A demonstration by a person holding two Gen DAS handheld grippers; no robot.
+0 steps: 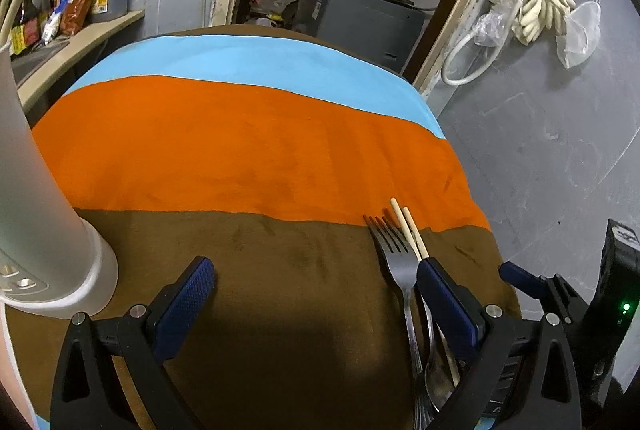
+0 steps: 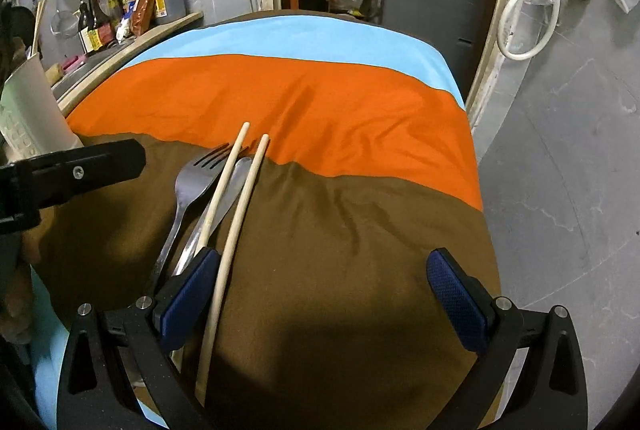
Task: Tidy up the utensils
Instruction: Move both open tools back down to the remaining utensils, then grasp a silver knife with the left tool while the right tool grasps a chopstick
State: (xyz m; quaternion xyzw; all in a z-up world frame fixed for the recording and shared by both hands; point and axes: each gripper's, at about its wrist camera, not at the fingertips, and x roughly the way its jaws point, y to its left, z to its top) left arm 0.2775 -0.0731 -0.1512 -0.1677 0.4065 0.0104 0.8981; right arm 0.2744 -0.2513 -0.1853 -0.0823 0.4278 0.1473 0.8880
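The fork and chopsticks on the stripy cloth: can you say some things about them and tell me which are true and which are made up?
1. The fork lies on the brown part of the cloth. True.
2. There are four chopsticks. False: two chopsticks show, lying side by side.
3. The right gripper is squeezing the fork. False: its jaws stand wide apart and grip nothing.
4. The left gripper is open too. True.
5. A tall white holder stands on the cloth to the left of the utensils. True.
6. The cloth is all one colour. False: it has blue, orange and brown stripes.
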